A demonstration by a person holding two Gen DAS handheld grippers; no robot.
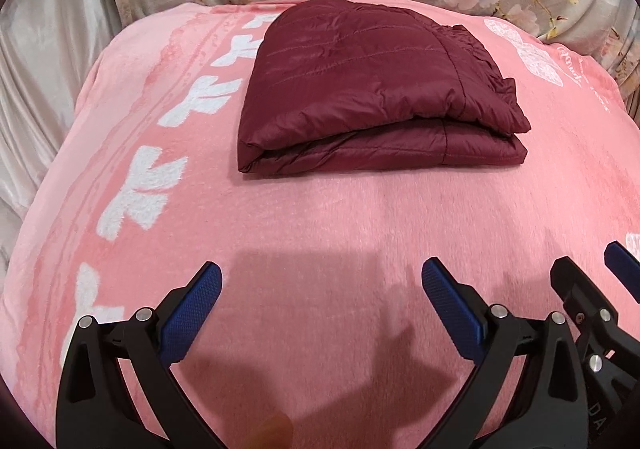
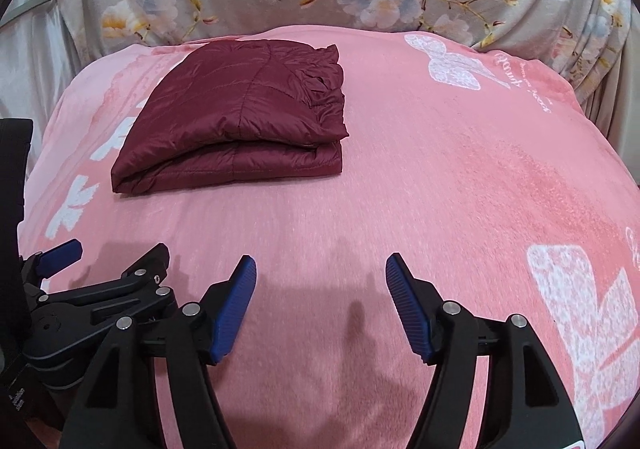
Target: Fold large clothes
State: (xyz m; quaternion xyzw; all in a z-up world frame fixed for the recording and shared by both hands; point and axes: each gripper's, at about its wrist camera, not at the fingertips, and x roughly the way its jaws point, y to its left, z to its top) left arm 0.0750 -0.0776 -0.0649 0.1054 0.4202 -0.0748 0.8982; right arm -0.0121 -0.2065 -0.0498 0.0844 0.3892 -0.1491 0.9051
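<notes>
The left gripper [image 1: 322,289] hung over bare pink blanket [image 1: 320,217], jaws wide and empty. At its twelve o'clock, well apart, lay the maroon quilted jacket [image 1: 372,89], folded into a thick bundle. The right gripper [image 2: 321,281], just beside the left, was likewise splayed and empty. The puffy top layer looked springy; with nothing pressing it, the fold might creep open.
</notes>
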